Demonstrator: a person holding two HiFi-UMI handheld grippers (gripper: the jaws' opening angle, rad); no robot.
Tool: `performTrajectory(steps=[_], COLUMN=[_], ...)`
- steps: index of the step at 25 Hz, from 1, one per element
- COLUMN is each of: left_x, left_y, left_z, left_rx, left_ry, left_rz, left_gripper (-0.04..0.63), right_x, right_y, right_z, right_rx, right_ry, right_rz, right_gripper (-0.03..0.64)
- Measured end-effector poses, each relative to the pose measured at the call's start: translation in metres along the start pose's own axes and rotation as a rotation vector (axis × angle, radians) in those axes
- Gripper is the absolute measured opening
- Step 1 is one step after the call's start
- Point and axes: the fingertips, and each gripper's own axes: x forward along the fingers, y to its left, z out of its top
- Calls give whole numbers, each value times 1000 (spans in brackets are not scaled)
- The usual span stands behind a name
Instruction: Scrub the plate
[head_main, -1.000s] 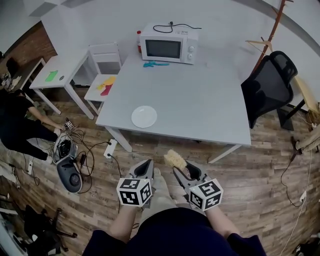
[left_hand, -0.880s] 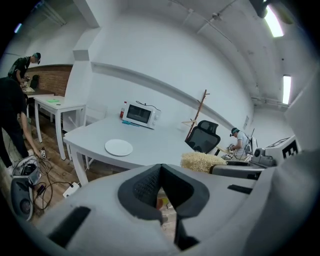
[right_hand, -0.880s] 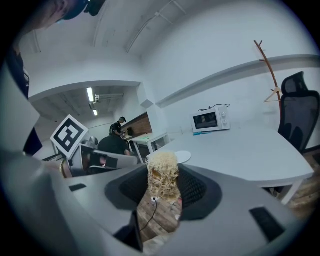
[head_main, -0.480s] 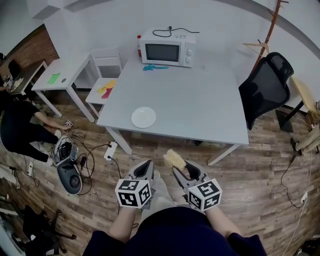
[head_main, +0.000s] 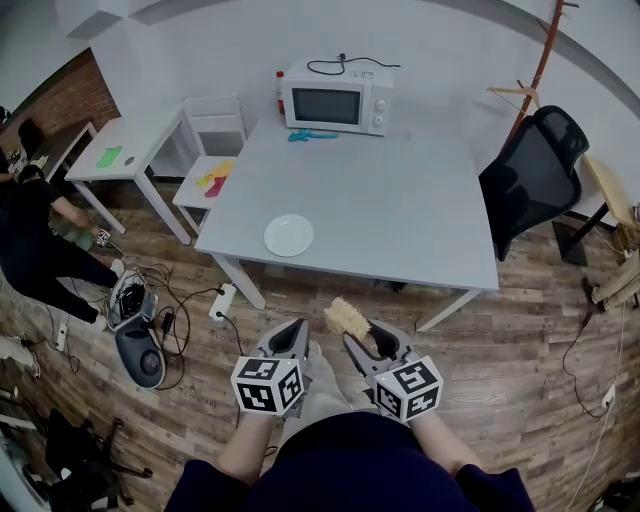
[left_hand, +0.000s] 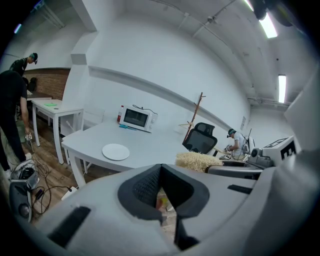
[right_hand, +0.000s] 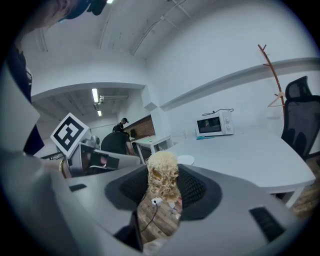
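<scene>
Same stance — scrubber (head_main: 348, 318) in right tool (head_main: 360, 334).

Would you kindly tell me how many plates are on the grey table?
1. The white plate lies on the table, by its near-left corner; the microwave might hide another.

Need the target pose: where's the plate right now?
Head view, left of centre: the plate lies on the table by its front-left corner, far from the microwave at the back.
</scene>
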Motion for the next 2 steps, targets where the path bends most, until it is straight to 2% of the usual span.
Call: performTrajectory(steps=[2], left_x=[0], left_y=[1], left_z=[0], left_rx=[-1], left_ry=[1], left_rz=[0], left_gripper=[18], right_x=[1], right_y=[0], right_z=[0], right_rx=[-2], right_ry=[1], right_rz=[1], right_gripper=[179])
